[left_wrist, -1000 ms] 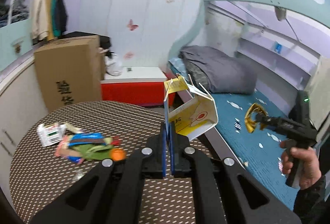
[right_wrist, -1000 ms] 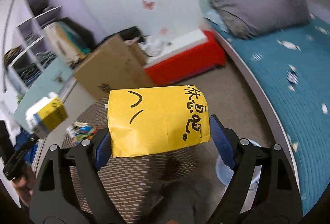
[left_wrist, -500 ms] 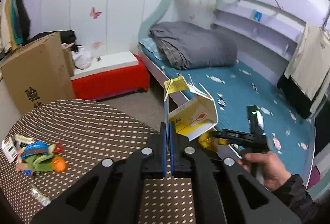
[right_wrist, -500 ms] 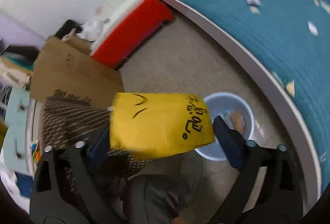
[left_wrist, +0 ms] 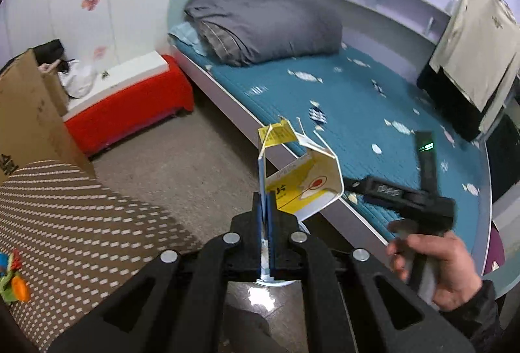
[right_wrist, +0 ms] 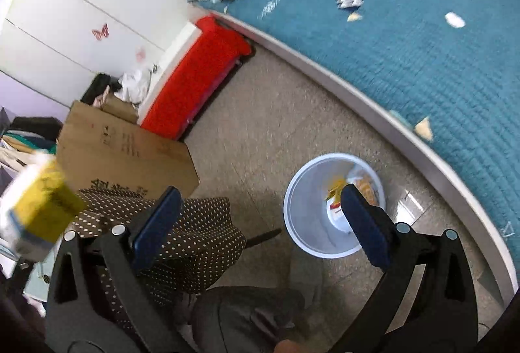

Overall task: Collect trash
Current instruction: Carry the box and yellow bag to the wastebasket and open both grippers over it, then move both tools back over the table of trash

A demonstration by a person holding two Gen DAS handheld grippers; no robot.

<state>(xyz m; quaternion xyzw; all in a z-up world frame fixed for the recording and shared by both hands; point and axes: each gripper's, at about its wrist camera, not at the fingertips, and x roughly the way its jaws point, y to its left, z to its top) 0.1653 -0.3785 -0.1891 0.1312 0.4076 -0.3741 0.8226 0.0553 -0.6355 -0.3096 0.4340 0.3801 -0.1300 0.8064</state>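
Left gripper [left_wrist: 266, 206] pinched tight on a flap of the open yellow-and-white carton [left_wrist: 302, 180] — carton sticks out past the fingertips, up in the air over the floor near the bed edge [left_wrist: 354, 216]. Same carton visible at far left of the right wrist view, blurred. Right gripper [right_wrist: 260, 210] jaws spread wide, just been opening, nothing between the pads. Pointing down at the white bin [right_wrist: 305, 223] standing on the floor between the bed frame and the dotted table [right_wrist: 182, 239]. Yellow wrapper [right_wrist: 334, 187] lying inside the bin with a couple of other scraps — one orange, the rest too small to identify. Right blue pad overlaps the bin rim in view, contact not discernible. More trash [left_wrist: 11, 276] at the left end of the dotted table in the left wrist view: green, blue and orange pieces. Right hand [left_wrist: 438, 268] around its gripper handle, lower right of that view.
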